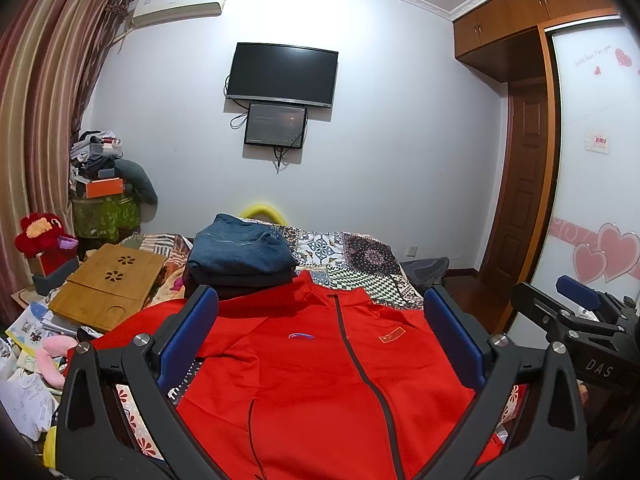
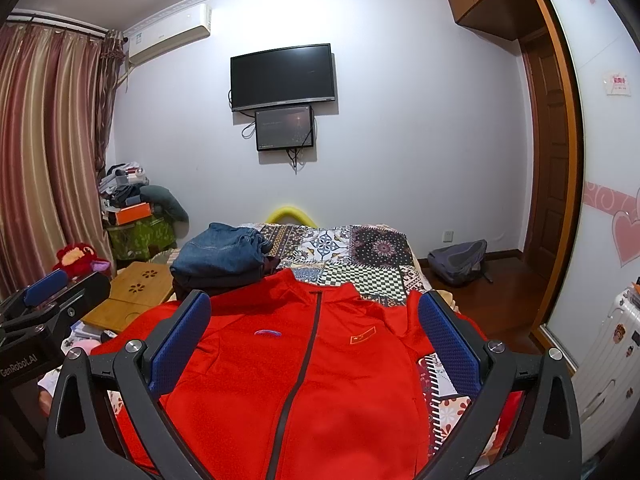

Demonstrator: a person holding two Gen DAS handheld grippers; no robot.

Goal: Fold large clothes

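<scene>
White letters "DAS" are printed on the black body of the right gripper [image 1: 576, 312], seen from the left wrist view. "GenRobot.AI" is printed in white on the black body of the left gripper [image 2: 44, 296], seen from the right wrist view.

Red zip-front jacket [image 1: 304, 380], front up, spread flat on patchwork bedspread [image 1: 360, 256].

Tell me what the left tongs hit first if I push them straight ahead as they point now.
Probably the red jacket, spread flat on the bed under the open left tongs. Held higher, they would reach the folded jeans pile past its collar; depth is unclear.
</scene>
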